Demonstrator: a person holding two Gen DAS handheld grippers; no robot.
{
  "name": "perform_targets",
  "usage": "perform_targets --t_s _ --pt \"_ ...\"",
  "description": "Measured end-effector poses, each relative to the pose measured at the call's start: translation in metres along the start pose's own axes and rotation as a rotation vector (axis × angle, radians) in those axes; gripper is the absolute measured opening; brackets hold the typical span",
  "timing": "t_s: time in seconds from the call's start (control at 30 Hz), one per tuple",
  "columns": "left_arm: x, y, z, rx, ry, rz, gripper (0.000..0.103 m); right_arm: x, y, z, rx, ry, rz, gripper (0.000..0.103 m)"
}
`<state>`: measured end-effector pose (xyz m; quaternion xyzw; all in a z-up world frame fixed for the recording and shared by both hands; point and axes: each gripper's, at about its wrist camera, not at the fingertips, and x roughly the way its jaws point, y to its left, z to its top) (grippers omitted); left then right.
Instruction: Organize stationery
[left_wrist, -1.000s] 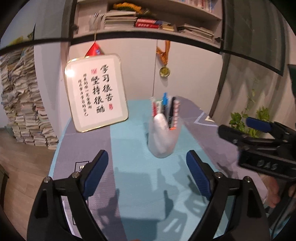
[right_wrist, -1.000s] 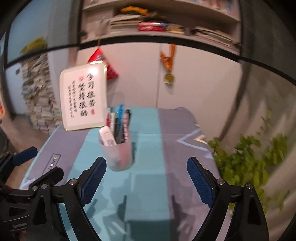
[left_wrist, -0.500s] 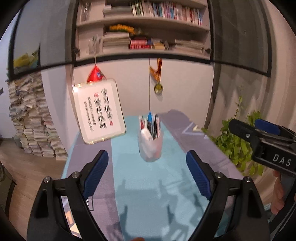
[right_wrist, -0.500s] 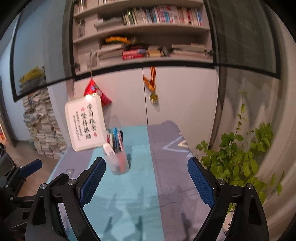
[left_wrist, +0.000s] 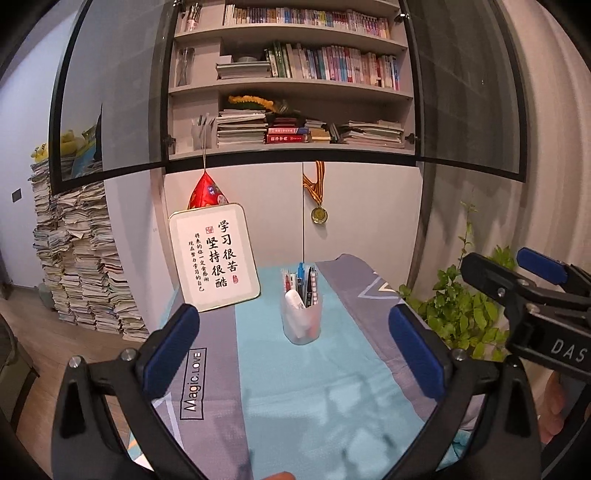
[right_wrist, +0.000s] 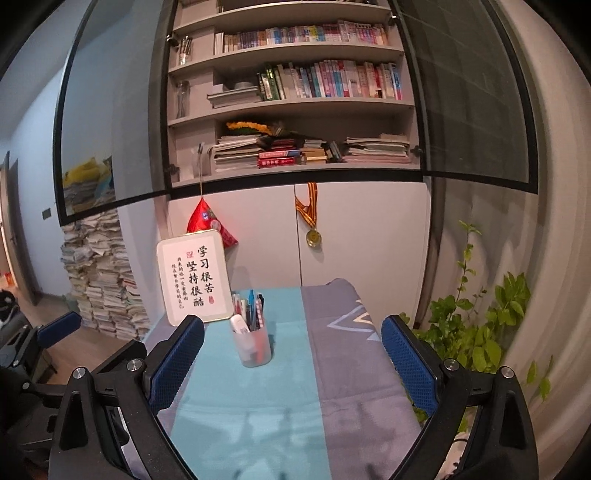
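A translucent pen cup (left_wrist: 302, 321) stands upright on the teal and grey table cloth (left_wrist: 306, 398). It holds several pens and a white tube-shaped item (left_wrist: 296, 301). It also shows in the right wrist view (right_wrist: 252, 347). My left gripper (left_wrist: 291, 347) is open and empty, held above the near part of the table, well short of the cup. My right gripper (right_wrist: 291, 362) is open and empty, also back from the cup. The right gripper shows at the right edge of the left wrist view (left_wrist: 532, 291).
A framed calligraphy board (left_wrist: 215, 258) leans at the back left of the table. A cabinet wall with a hanging medal (left_wrist: 318, 214) and a red pouch (left_wrist: 205, 192) is behind. A green plant (left_wrist: 465, 314) stands right of the table. Paper stacks (left_wrist: 77, 258) stand at the left.
Both grippers have pulled back and risen away from the pen cup, which now looks smaller and farther. Both stay open and empty.
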<state>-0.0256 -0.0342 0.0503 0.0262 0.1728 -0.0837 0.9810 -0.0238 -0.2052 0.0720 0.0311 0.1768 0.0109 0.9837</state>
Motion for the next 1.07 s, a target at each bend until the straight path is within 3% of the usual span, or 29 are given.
perform_targets --t_s 1.07 --pt "-0.027 -0.018 0.004 0.027 -0.05 -0.002 0.102 -0.02 -0.007 0.003 0.009 -0.032 -0.016 0.097"
